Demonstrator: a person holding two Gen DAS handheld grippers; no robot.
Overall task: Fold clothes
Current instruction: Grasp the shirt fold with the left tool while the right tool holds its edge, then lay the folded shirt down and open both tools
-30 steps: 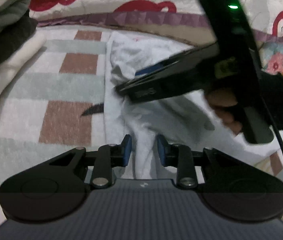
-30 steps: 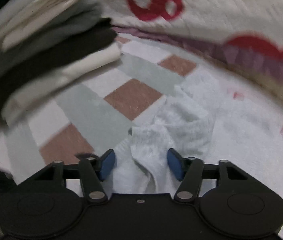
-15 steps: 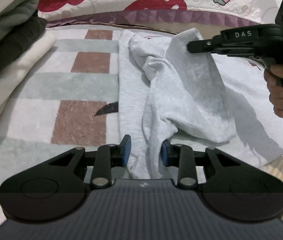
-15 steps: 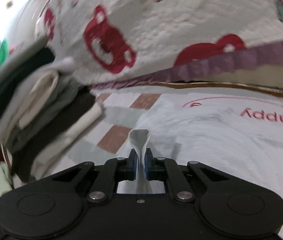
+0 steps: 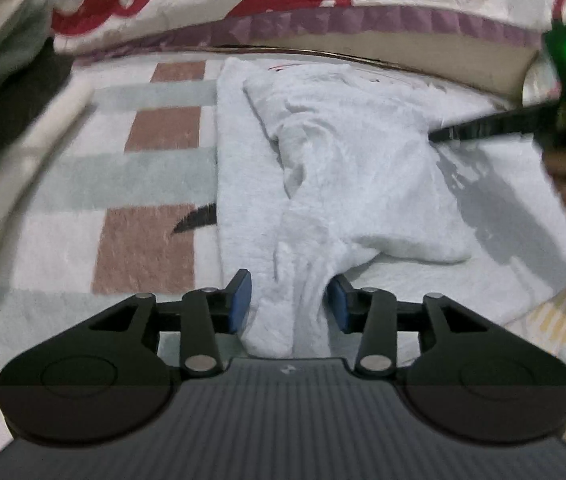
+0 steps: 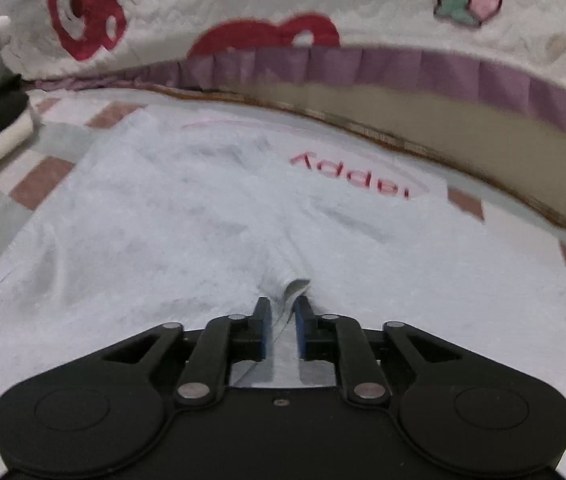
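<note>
Garment (image 5: 355, 168): pale, rumpled, sleeve folded across body.

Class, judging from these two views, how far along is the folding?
Done: a stack of folded clothes sits at the left. In hand: the right gripper pinches a fold of the white garment; the left gripper is open around another part. Left: the garment is still rumpled, not a neat fold.

— How many garments are laid out flat?
— One pale grey T-shirt (image 5: 363, 168) is counted on the checked blanket (image 5: 151, 160).
— And folded ones?
— One stack of folded clothes (image 5: 7, 92) is seen; its pieces cannot be counted through the blur.
— Grippers?
— Two: left gripper (image 5: 287, 300), right gripper (image 6: 283, 322).
</note>
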